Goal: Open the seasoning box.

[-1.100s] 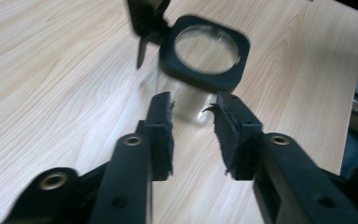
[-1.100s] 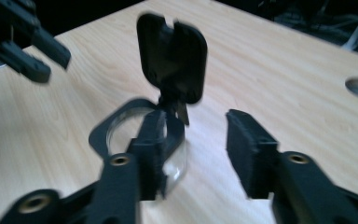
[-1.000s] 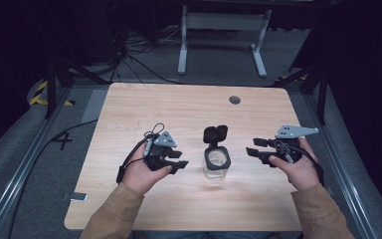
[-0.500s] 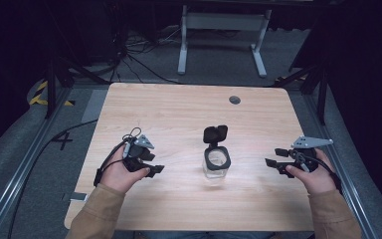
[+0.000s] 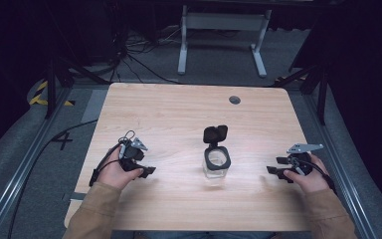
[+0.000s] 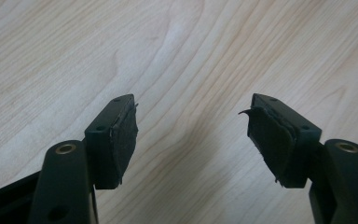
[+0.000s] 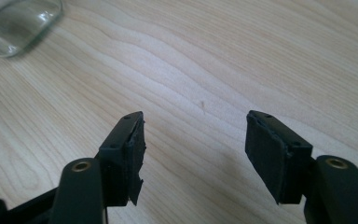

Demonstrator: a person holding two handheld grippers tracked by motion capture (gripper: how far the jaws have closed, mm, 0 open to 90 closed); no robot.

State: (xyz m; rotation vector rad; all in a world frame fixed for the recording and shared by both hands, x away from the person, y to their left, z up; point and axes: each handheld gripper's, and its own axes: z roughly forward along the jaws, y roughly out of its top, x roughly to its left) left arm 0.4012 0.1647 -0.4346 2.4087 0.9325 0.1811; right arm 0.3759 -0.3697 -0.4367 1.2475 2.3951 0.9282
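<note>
Both moved outward and down, away from the glass jar [image 5: 217,163] with the flip-top lid open: left gripper [image 5: 147,171] and right gripper [image 5: 273,171] now low over the wooden table [image 5: 169,109], jaws just opened wide, nothing between them. Jar standing free at centre, well apart from both; probably released, work on it finished or paused. Beyond the table, dark room, grey floor, cables, metal stand legs

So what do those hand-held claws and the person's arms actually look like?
Each claw, left and right, is black, with two blocky jaws carrying dark, slightly frayed pads and brass-coloured screws. A grey three-cornered plate tops each, and a black cable trails off. The person wears tan sleeves.
</note>
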